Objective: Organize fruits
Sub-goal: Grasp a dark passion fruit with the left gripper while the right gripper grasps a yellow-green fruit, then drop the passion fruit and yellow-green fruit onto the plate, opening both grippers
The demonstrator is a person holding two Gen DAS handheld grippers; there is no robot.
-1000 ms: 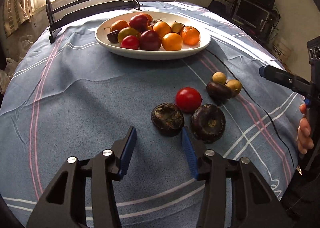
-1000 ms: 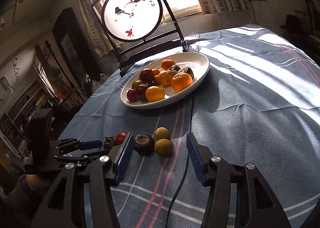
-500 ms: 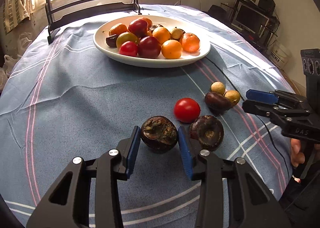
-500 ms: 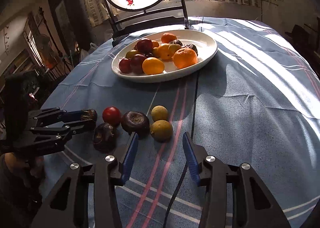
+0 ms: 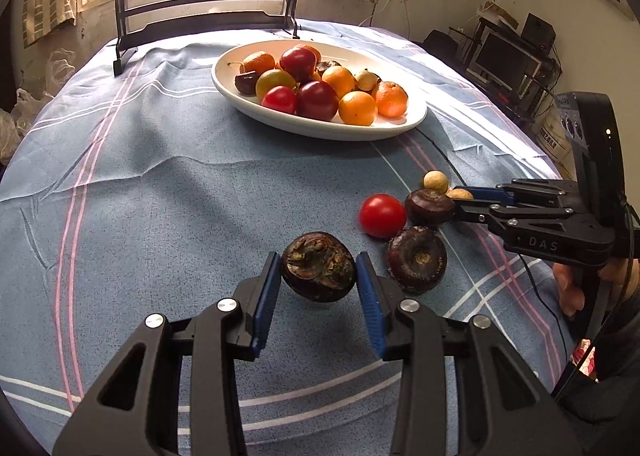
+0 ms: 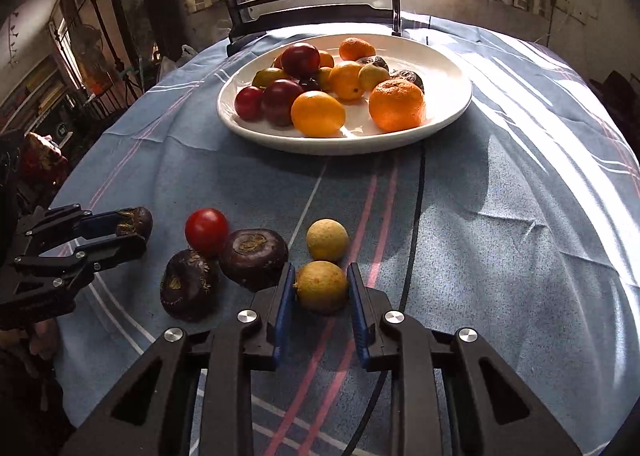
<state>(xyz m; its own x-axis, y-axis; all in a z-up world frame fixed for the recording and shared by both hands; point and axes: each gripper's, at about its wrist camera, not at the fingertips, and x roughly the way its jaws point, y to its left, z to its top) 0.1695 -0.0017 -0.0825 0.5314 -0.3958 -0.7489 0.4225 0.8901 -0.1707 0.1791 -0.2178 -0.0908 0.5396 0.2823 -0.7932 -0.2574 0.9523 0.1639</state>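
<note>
Progress looks past the halfway mark, judging by the white plate (image 6: 452, 103) at 12 o'clock already holding about a dozen fruits: oranges, red plums, a few small yellow-green ones. Six loose fruits remain at the near end of the tablecloth (image 5: 160, 195). Left gripper (image 5: 316, 280) is clamped narrow on a dark water chestnut (image 5: 318, 266), which seems lifted just off the cloth; hard to be sure from this angle. Right gripper (image 6: 322, 290) has its blue pads against both sides of a yellow-brown fruit (image 6: 321, 286) that sits on the cloth, so it has a grip but no lift yet. Left on the cloth in the right wrist view: red tomato (image 6: 207, 231) at 10 o'clock of the right gripper, large dark chestnut (image 6: 253, 254) just beside it and touching that gripper's left finger, another dark chestnut (image 6: 188, 284) at 9 o'clock, second yellow fruit (image 6: 327, 239) just ahead at 12. Remaining work, as I read it: carry both held fruits to the plate, then four more picks. Room: open cloth between cluster and plate, nothing in the way. Plate has bare space on its right side. A black cable (image 6: 416, 215) runs from the plate toward the right gripper, worth avoiding. Table edge falls away at 3 o'clock; round fruits could roll.
</note>
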